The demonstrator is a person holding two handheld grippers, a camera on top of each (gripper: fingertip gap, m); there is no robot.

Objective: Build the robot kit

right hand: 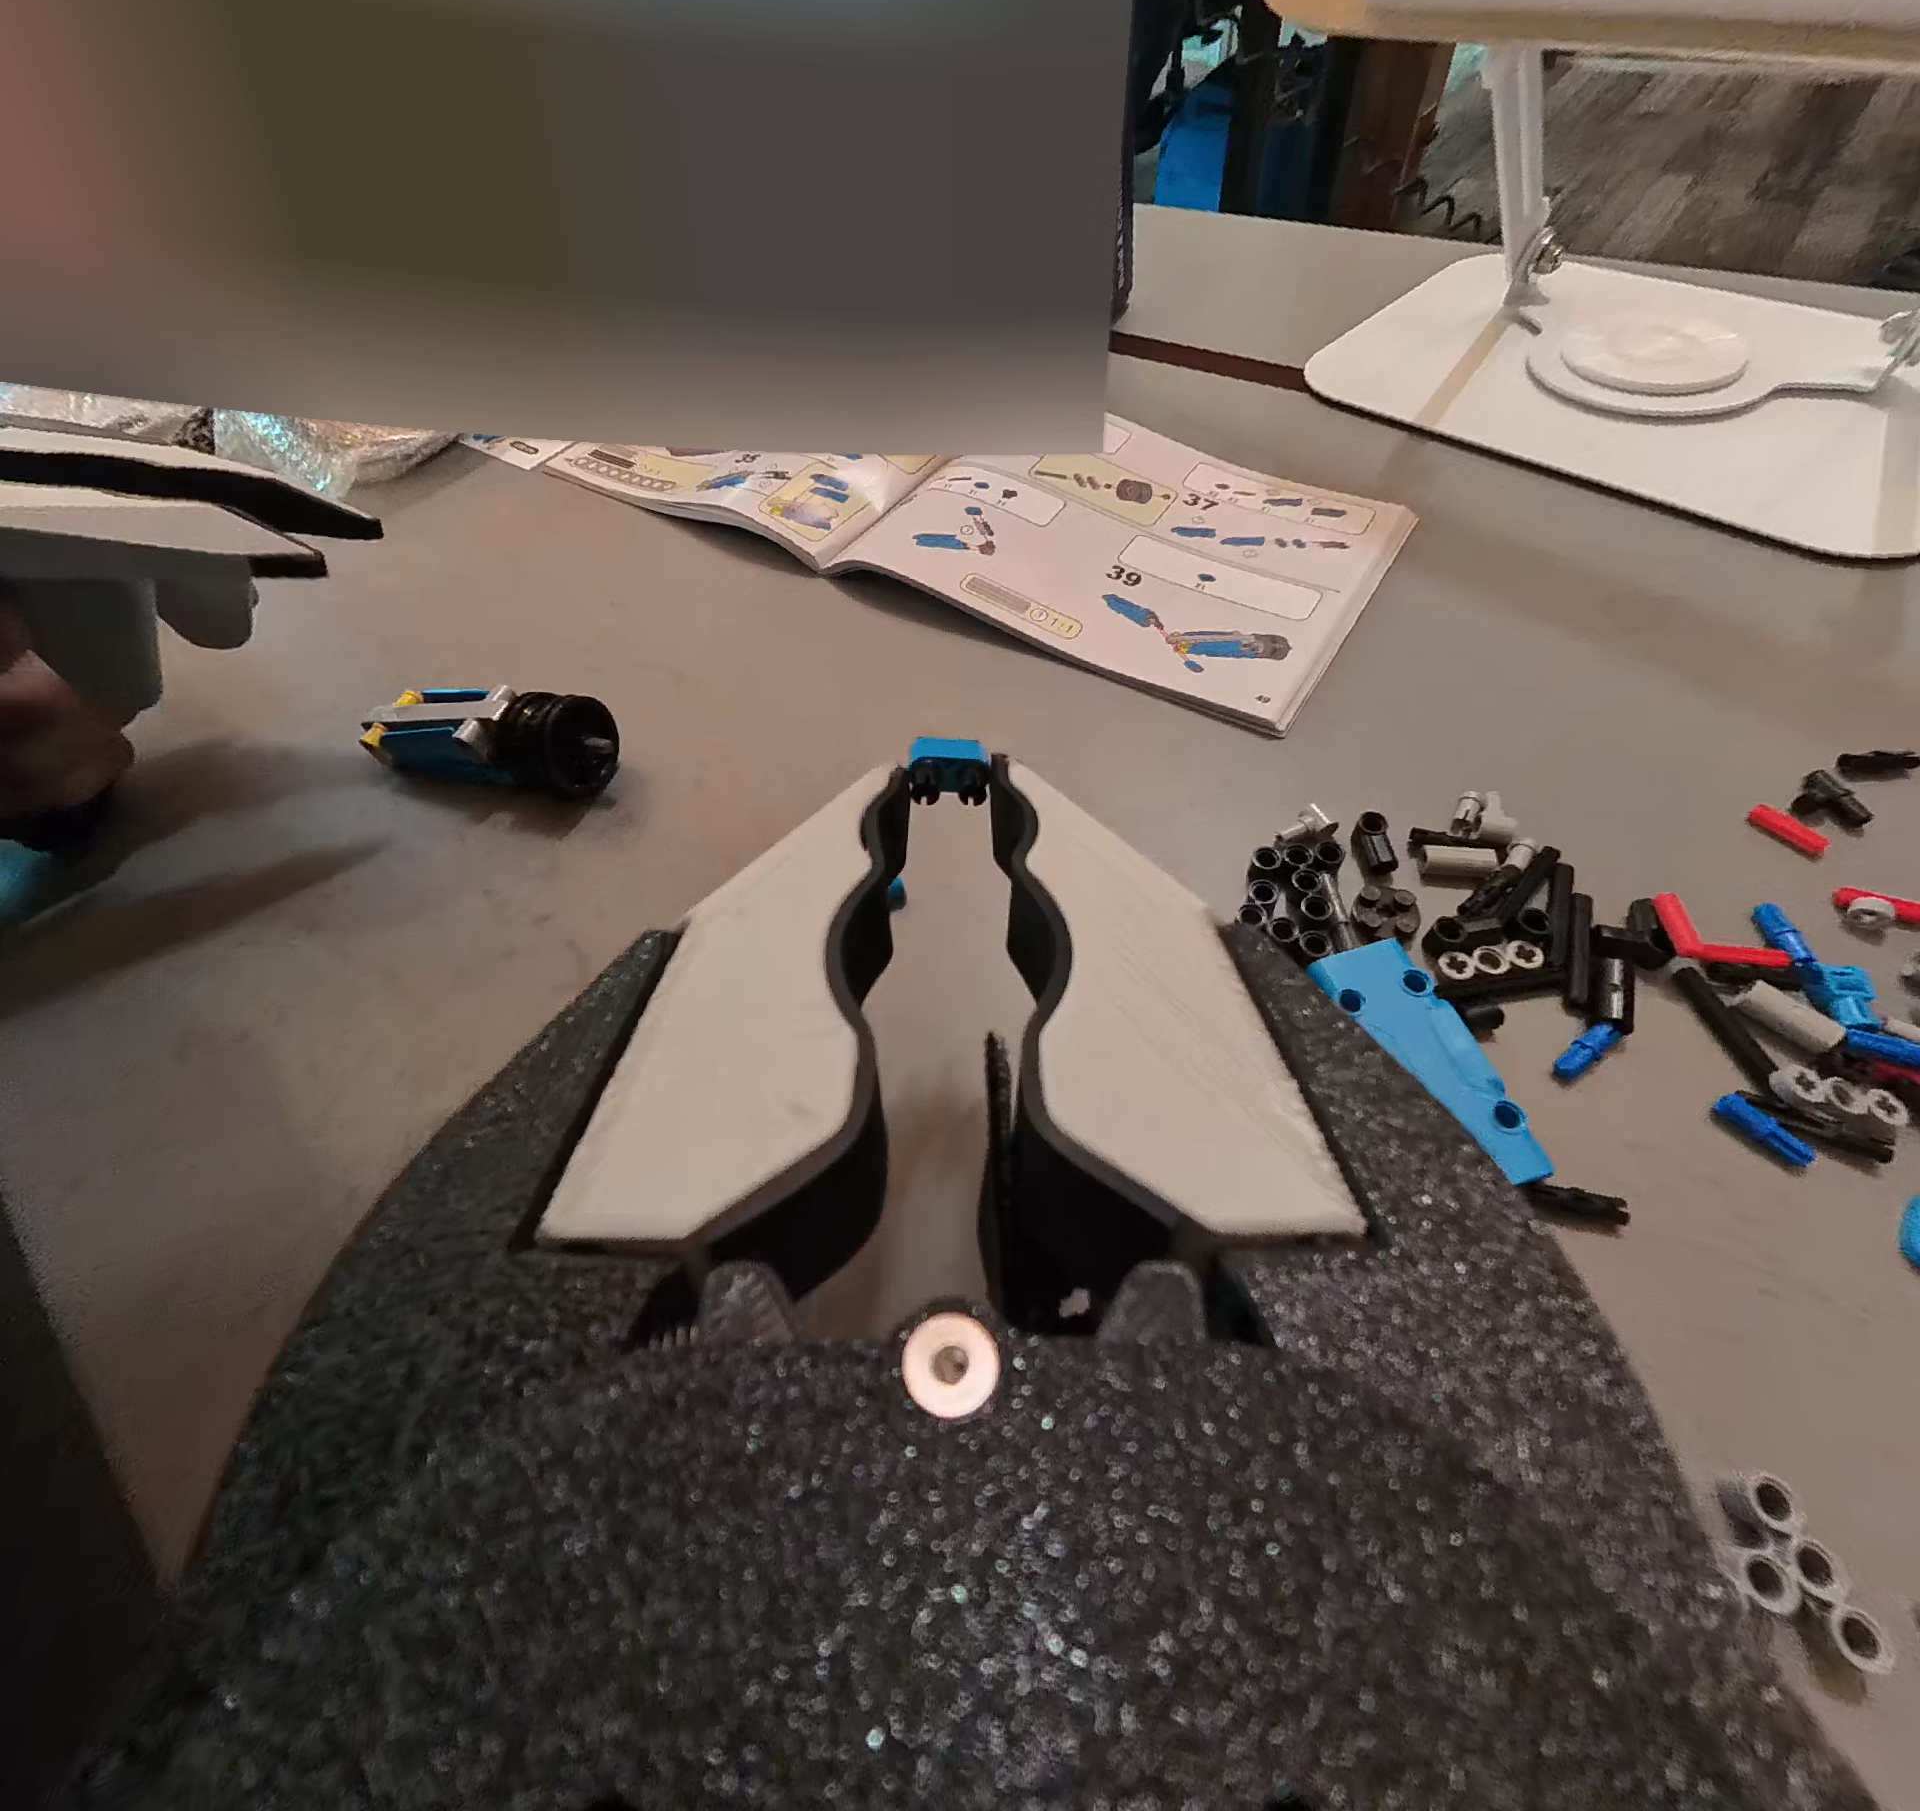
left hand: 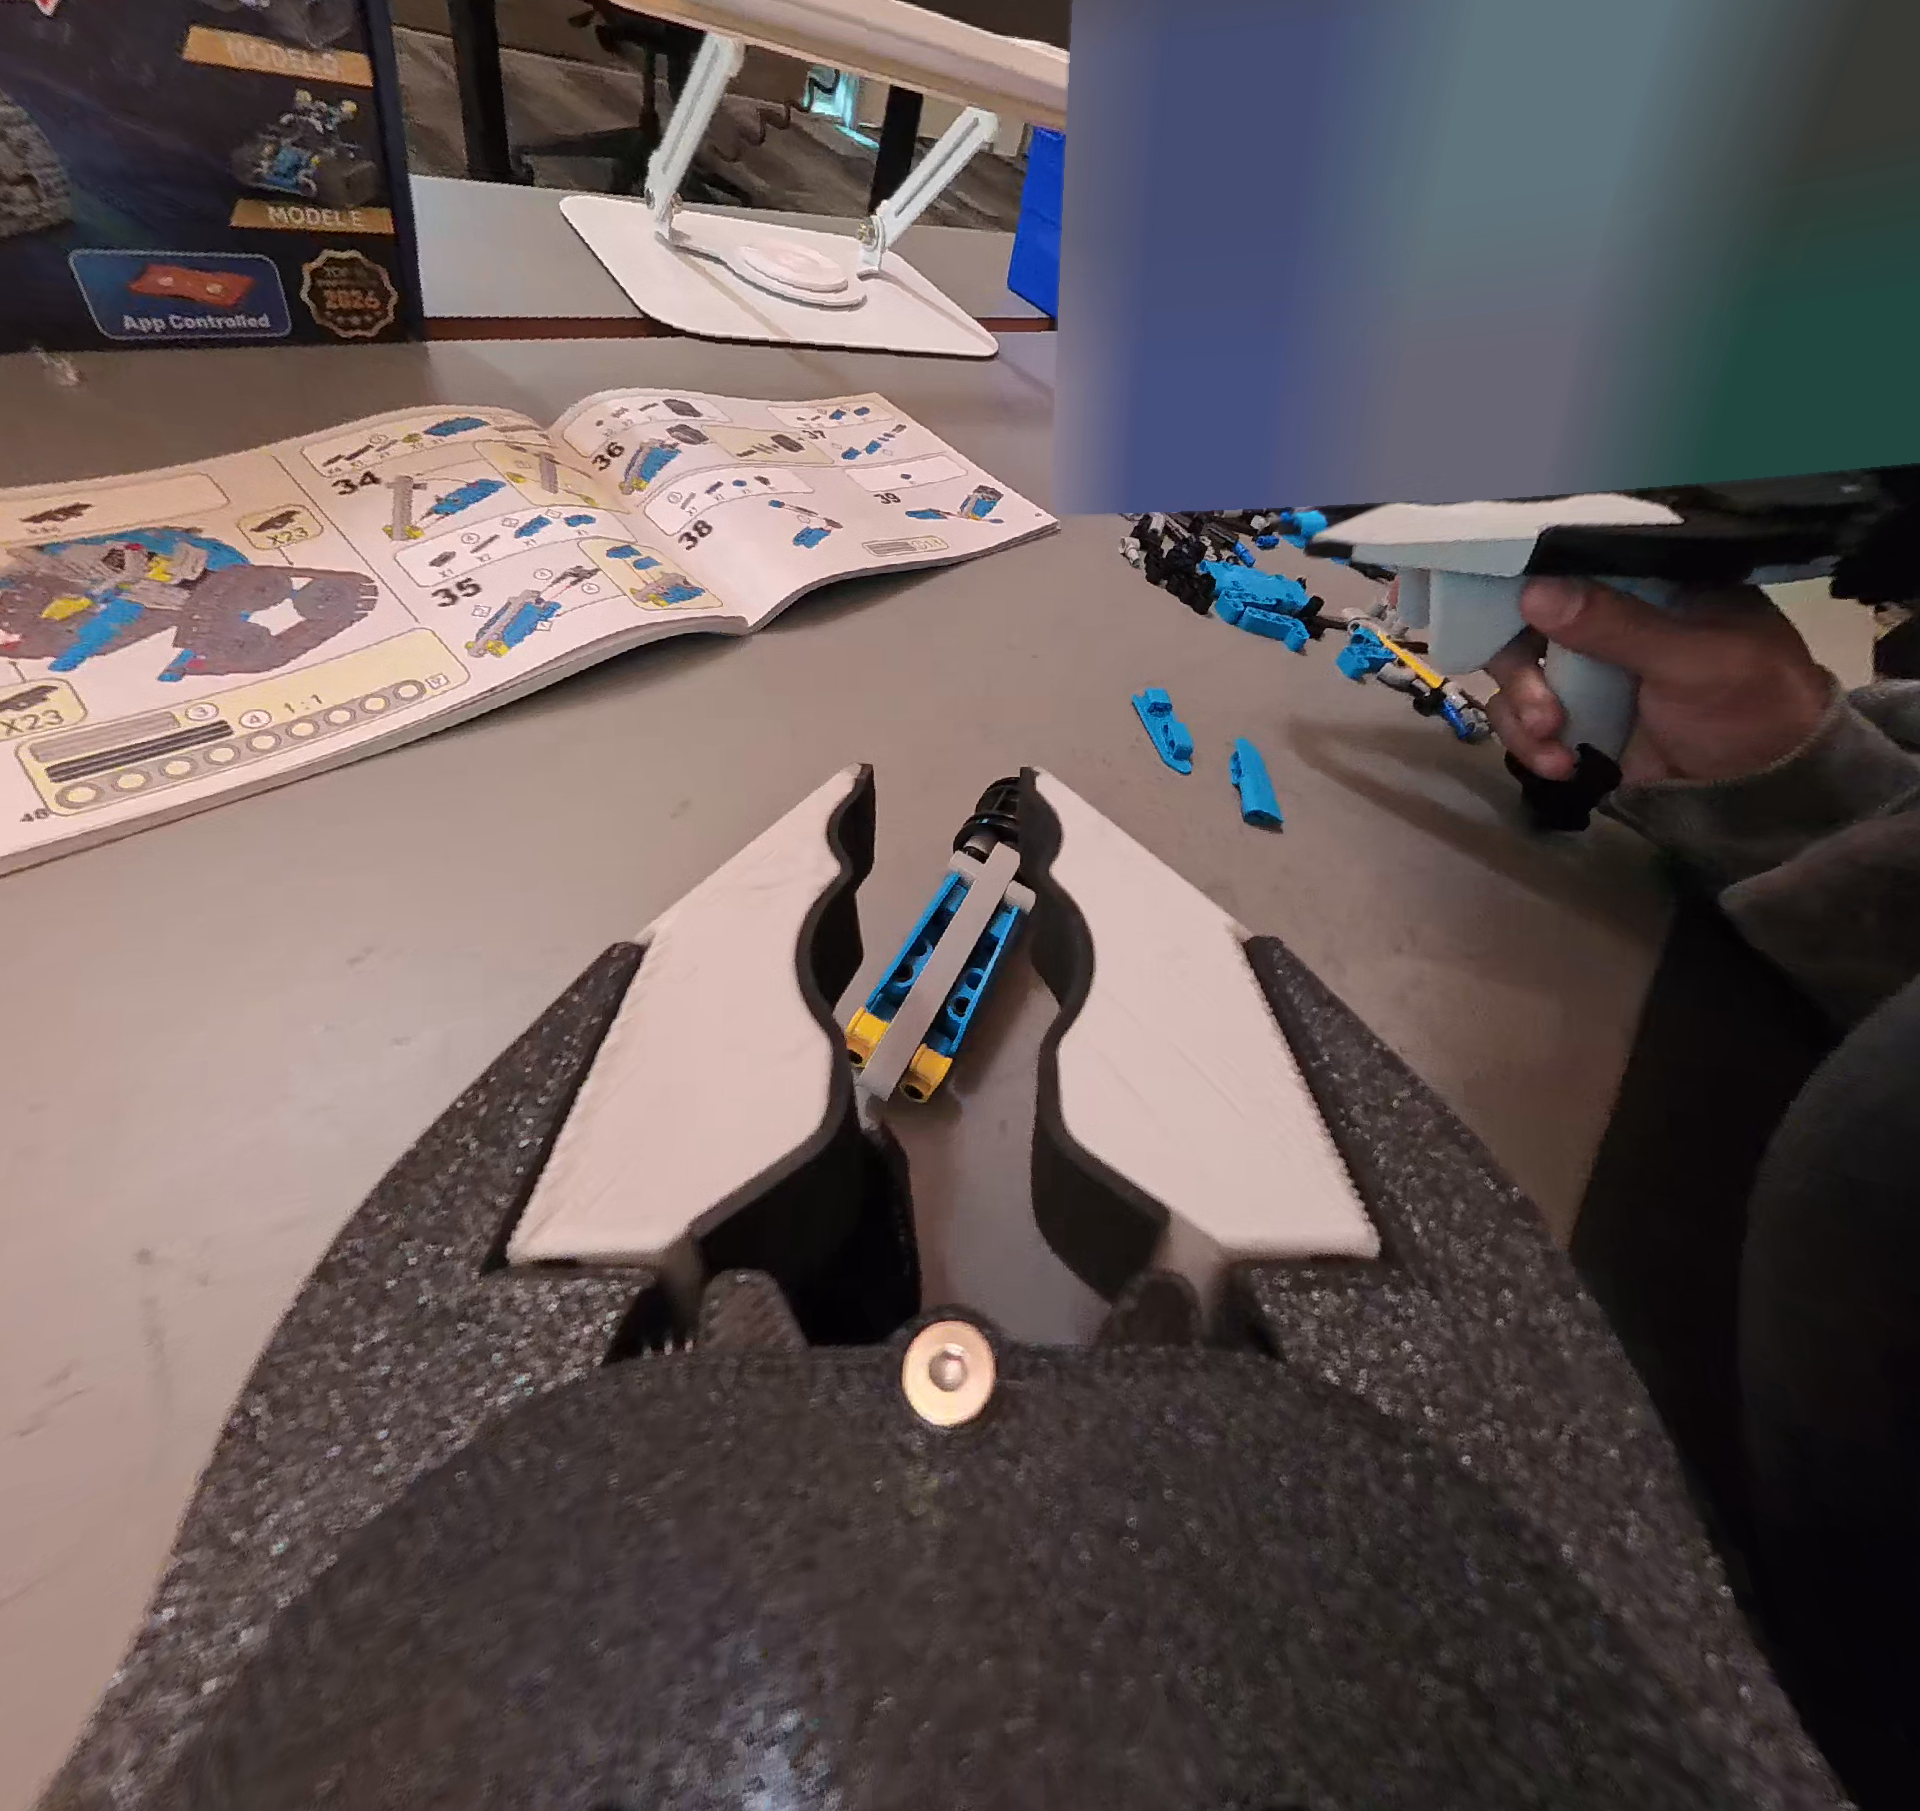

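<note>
My left gripper (left hand: 945, 774) is open and empty, hovering just above a small assembly (left hand: 940, 972) of blue beams, yellow ends, a grey beam and a black wheel. The assembly lies on the grey table and shows between the fingers. In the right wrist view the assembly (right hand: 488, 738) lies on the table, apart from the left gripper (right hand: 348, 546) above it. My right gripper (right hand: 945, 772) is shut on a small blue piece (right hand: 945, 755) with two black pins, held at the fingertips above the table. The right gripper (left hand: 1340, 540) also shows at the right of the left wrist view, held by a hand (left hand: 1683, 681).
An open instruction booklet (left hand: 499, 556) lies at the back left, also in the right wrist view (right hand: 1091, 556). A toy box (left hand: 208, 120) and a white stand (left hand: 790, 275) are behind. A pile of loose parts (right hand: 1558, 972) lies to the right. Two blue parts (left hand: 1210, 759) lie on the table. Left tips to right tips: about 20 cm.
</note>
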